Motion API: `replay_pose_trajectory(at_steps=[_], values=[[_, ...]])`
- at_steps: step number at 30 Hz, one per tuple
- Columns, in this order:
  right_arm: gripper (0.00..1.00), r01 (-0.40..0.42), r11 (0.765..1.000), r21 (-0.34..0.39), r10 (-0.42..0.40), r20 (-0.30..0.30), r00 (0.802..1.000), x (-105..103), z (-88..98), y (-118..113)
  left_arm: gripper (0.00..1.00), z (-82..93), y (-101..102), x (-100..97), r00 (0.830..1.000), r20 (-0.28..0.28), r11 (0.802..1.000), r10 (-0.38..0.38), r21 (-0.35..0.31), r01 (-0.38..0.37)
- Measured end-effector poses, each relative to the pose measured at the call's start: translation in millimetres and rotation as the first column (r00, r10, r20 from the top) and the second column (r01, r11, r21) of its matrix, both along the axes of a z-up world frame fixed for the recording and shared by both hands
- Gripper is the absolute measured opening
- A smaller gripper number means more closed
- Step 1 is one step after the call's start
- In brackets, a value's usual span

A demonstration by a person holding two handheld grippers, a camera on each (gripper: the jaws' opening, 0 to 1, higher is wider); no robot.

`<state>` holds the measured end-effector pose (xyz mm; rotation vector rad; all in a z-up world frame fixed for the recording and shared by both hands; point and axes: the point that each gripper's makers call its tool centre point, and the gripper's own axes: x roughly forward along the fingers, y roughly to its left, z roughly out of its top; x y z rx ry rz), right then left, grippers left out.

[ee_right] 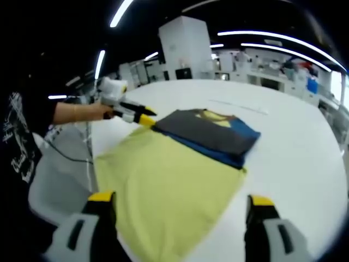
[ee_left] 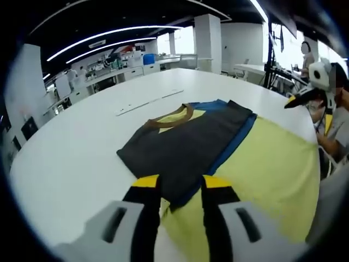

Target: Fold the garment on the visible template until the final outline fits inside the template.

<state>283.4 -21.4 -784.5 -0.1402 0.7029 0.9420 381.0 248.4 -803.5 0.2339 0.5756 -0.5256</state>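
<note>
Left gripper point(ee_left: 180, 188) fingers clamped on dark garment point(ee_left: 185, 144) corner | right gripper point(ee_right: 177, 204) fingers wide apart above yellow template point(ee_right: 163, 191) | garment folded at template's far edge | white surface point(ee_left: 71, 158) open all around.

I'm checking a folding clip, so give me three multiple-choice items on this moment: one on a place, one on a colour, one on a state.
1. Where does the dark flap lie?
A. On the floor
B. Folded over the shirt
C. On a chair

2. What colour is the strip edging the dark flap?
A. Red
B. Green
C. Blue

3. How do the right gripper's jaws stand?
A. Wide apart
B. Clamped on a cup
C. Clamped on a cable

Key:
1 B: the dark flap covers the collar end of the yellow shirt on the table.
2 C: the strip is blue.
3 A: the right gripper has jaws spread.
</note>
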Motion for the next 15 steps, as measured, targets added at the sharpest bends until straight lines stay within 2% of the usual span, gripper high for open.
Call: replay_pose_trajectory(at_steps=[3,7,11,15], values=[[0.99,-0.002,1.0,-0.002,0.002,-0.002,1.0,-1,-0.9,2,0.17,-5.8,5,-3.5,1.0,-0.019,0.999,-0.007,0.049,0.008],[0.99,-0.004,1.0,0.0,0.004,-0.004,1.0,-1,-0.9,5,0.1,-12.3,8,-3.5,0.999,-0.032,0.998,-0.011,0.056,0.013],[0.99,-0.006,1.0,0.002,0.006,-0.006,1.0,-1,-0.4,7,0.08,-19.7,13,-5.9,0.997,-0.051,0.986,-0.053,0.157,0.06],[0.99,-0.004,1.0,0.0,0.004,-0.007,1.0,-1,-0.1,8,0.09,-22.3,12,-7.1,0.996,-0.05,0.981,-0.071,0.178,0.079]])
